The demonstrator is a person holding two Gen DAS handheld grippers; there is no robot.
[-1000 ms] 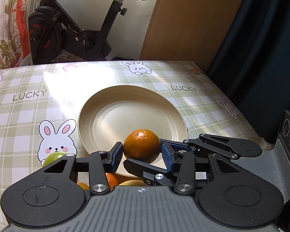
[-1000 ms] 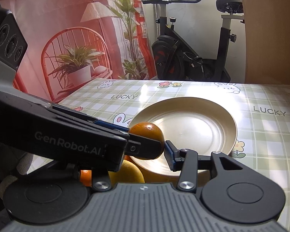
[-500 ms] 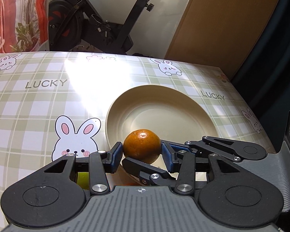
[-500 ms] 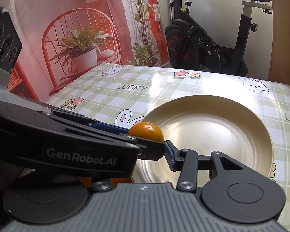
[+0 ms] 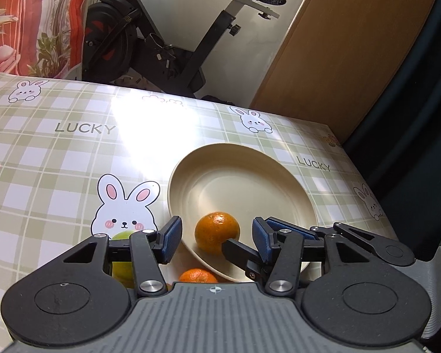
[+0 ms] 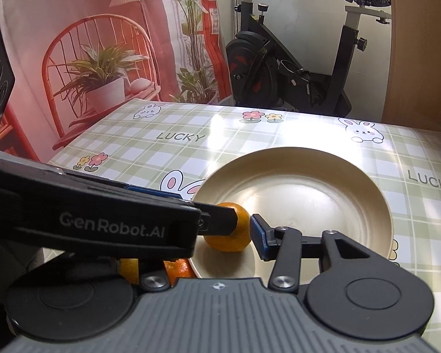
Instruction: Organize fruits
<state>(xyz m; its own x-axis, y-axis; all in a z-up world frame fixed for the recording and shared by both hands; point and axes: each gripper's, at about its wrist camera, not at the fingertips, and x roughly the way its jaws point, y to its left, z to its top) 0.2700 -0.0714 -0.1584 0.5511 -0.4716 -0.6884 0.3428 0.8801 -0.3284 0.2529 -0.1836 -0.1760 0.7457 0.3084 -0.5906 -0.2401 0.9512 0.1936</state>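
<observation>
Releasing: the orange (image 5: 217, 232) is set on the near left rim of the plate (image 5: 250, 182); left gripper (image 5: 217, 236) fingers have just been opening, pads now clear. Right gripper (image 6: 244, 229) fingers: grip cannot be told. Next, withdrawal and another fruit (image 5: 198, 275) are called for.

The left gripper (image 5: 217, 236) has just opened; its blue pads (image 5: 170, 239) now stand clear of the orange (image 5: 217, 233). The orange now rests on the plate's (image 5: 244, 173) near rim.
</observation>
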